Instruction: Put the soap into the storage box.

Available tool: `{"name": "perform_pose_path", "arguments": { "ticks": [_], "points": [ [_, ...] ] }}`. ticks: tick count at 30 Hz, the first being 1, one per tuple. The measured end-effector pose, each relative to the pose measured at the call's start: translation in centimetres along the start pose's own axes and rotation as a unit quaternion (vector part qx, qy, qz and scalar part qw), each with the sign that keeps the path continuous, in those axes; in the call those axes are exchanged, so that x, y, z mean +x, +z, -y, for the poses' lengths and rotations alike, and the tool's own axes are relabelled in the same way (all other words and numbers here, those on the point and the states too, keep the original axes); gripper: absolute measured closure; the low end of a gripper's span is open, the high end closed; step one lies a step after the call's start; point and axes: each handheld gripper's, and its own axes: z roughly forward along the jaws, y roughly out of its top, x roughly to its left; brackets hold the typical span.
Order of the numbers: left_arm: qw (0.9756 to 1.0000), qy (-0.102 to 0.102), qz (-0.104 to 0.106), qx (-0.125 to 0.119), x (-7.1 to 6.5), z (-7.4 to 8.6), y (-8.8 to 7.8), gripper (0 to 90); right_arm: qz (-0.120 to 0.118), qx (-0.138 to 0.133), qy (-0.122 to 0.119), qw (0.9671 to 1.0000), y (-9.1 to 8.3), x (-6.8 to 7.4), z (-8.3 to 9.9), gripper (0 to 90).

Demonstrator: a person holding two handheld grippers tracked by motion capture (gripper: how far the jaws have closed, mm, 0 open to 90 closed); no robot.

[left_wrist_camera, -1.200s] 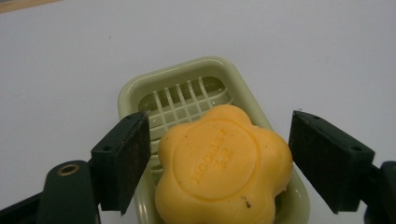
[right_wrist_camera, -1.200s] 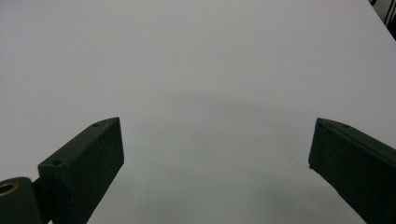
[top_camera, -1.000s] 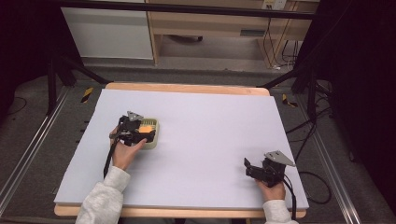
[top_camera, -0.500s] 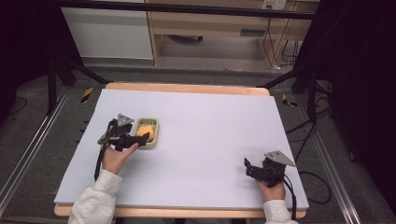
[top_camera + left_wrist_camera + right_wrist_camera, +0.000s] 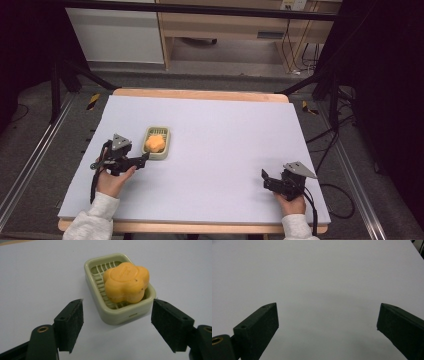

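White surface (image 5: pixel 225 150) before us, our left tongs (image 5: pixel 117 327) just closing, empty, near orange soap (image 5: pixel 126 281) in green dish (image 5: pixel 117 312), right tongs (image 5: pixel 327 332) wide open, empty.

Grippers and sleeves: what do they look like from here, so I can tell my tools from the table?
Both the left gripper and the right gripper are black, each topped by a grey three-cornered plate and trailing a black cable. Their jaws end in flat, rectangular black pads with a small hole near the tip and a brass-coloured fitting at the base. The person's sleeves are light grey.
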Motion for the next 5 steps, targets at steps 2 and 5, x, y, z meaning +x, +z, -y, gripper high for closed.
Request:
{"name": "perform_pose_path", "arguments": {
  "ticks": [2, 5],
  "points": [
    [1.0000, -0.001, 0.000, 0.006, 0.1, 0.7, -0.1, 26.1, 0.000, -0.001, 0.000, 1.0000, 0.0, 0.0, 0.0, 4.4],
    [0.9999, 0.001, -0.002, 0.014, 0.3, 1.5, -0.2, 26.3, 0.001, 0.000, 0.001, 1.0000, 0.0, 0.0, 0.0, 4.3]
  ]
}}
